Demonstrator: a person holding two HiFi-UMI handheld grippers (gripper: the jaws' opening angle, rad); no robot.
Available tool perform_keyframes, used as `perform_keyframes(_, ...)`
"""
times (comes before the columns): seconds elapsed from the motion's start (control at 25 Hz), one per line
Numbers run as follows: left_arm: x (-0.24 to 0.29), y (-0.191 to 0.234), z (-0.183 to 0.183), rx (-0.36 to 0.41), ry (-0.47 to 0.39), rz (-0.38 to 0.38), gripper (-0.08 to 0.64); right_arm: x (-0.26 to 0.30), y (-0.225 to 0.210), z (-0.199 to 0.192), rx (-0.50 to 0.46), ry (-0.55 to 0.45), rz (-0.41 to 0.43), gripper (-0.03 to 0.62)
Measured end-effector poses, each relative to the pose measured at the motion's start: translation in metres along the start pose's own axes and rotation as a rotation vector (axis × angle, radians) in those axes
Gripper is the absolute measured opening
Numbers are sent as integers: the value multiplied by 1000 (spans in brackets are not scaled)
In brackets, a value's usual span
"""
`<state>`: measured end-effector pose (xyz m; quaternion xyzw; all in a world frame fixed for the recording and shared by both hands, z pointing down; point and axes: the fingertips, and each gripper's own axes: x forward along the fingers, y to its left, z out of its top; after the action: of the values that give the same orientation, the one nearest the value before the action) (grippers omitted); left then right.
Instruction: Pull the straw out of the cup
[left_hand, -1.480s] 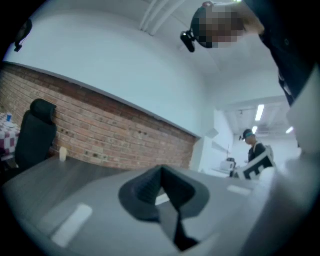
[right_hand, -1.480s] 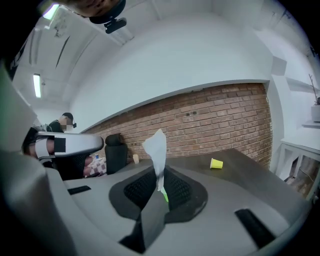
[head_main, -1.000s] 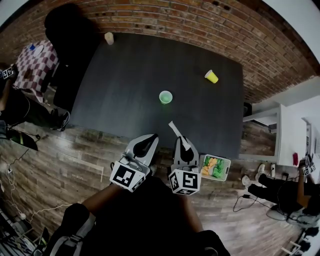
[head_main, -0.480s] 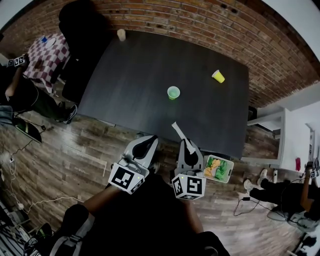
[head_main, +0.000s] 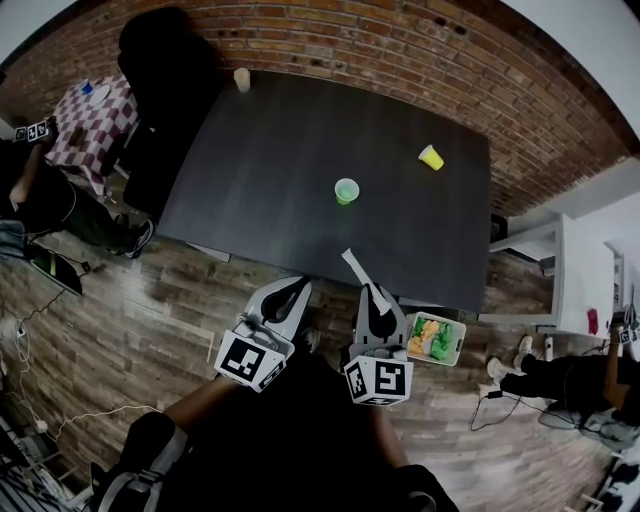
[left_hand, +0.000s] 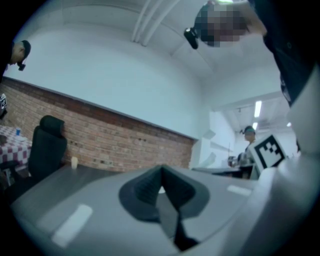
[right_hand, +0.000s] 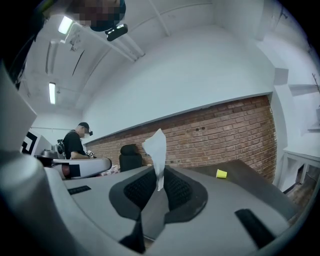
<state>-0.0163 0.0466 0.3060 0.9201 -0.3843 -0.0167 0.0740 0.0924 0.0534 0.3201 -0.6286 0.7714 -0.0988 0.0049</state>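
My right tongs (head_main: 370, 290) are clamped on the straw (head_main: 354, 267), and the straw is out of the cup. In the right gripper view the ribbed pads (right_hand: 176, 189) press on its lower end from both sides, and the white, flattened length of it stands up and out past the tips. From the head view it slants away from me to the left, over the near edge of the tabletop (head_main: 260, 170).

The green cup (head_main: 346, 190) stands upright near the middle of the tabletop, a little toward the right edge, well apart from the straw and from both tongs.

My left tongs (head_main: 298, 288) are closed on nothing. In the left gripper view the two dark pads (left_hand: 145, 187) meet along one line with nothing caught between them. They hang just beside the right tongs, short of the near edge.

A yellow cup (head_main: 430, 157) lies on its side toward the far right corner. A pale cup (head_main: 241, 79) stands at the far left corner. Off the near right corner sits a white tub (head_main: 434, 338) holding orange and green things; I cannot tell what it rests on. A black chair (head_main: 160, 60) stands past the left edge, against the brick wall (head_main: 400, 50)
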Motion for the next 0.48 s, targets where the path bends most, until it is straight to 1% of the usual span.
perform_keyframes(0.24, -7, 10, 11, 1, -14, -23, 3, -1, 11, 5, -2, -7, -24, 41)
perform_keyframes(0.48, -22, 28, 20, 0, -20, -43, 3, 2, 33, 7, 6, -9, -38, 40)
